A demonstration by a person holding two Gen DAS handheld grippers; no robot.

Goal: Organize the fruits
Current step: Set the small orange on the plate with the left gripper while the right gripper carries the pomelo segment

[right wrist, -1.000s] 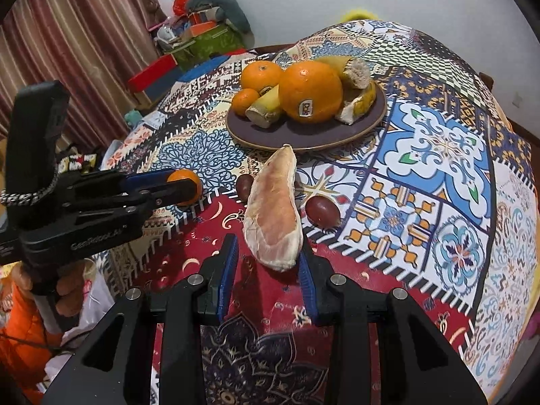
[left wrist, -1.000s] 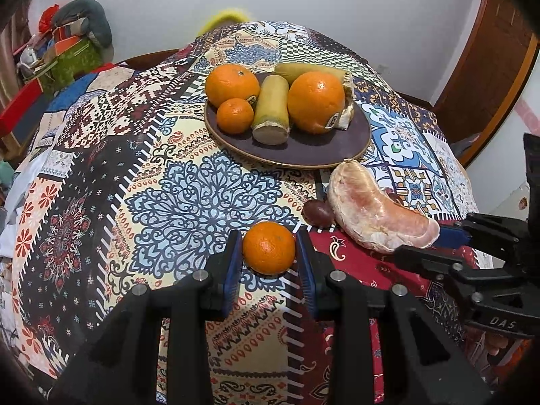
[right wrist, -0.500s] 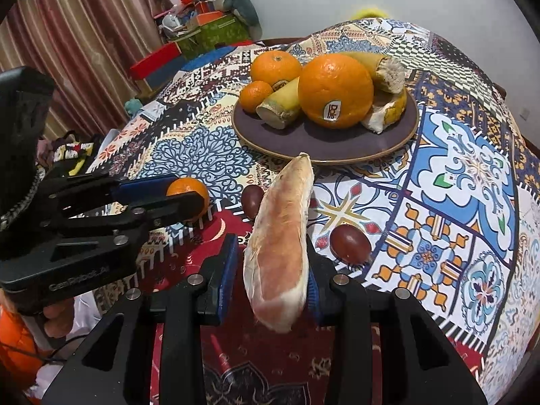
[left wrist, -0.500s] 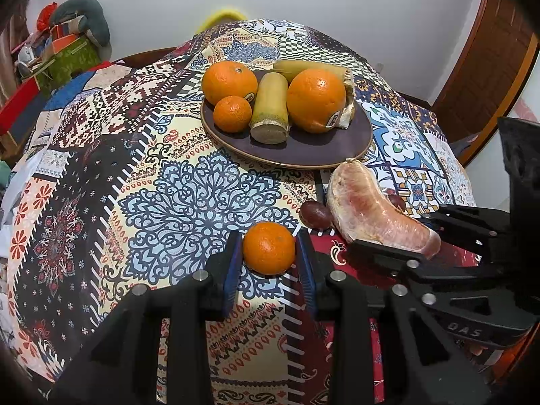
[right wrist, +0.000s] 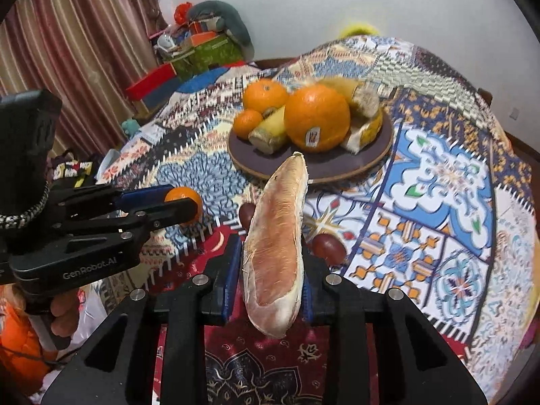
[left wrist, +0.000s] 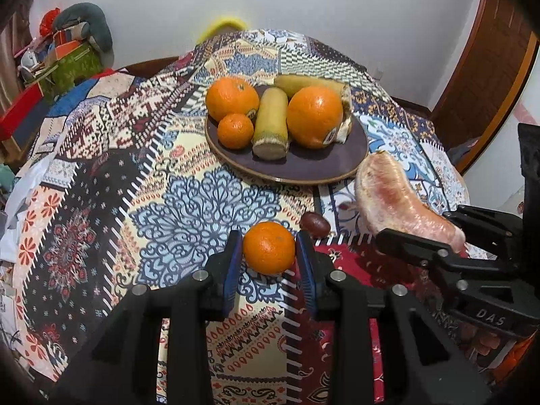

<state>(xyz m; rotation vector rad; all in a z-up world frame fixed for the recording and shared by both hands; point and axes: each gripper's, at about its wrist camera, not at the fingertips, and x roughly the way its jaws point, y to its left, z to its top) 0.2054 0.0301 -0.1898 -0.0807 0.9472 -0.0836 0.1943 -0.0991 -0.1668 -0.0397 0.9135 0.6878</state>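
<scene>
My right fingers (right wrist: 271,276) are closing on a peeled pomelo wedge (right wrist: 276,249), holding it clear of the worktop (right wrist: 438,202). My left fingers (left wrist: 269,263) pinch a small mandarin (left wrist: 269,247) resting on the patterned cloth. Two dark dates (right wrist: 328,248) lie near. Farther off, the plate (left wrist: 320,165) holds oranges (left wrist: 314,117) and bananas (left wrist: 271,121).

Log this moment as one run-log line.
left gripper: shut on mandarin | right gripper: closing on pomelo segment | plate: holds fruit
</scene>
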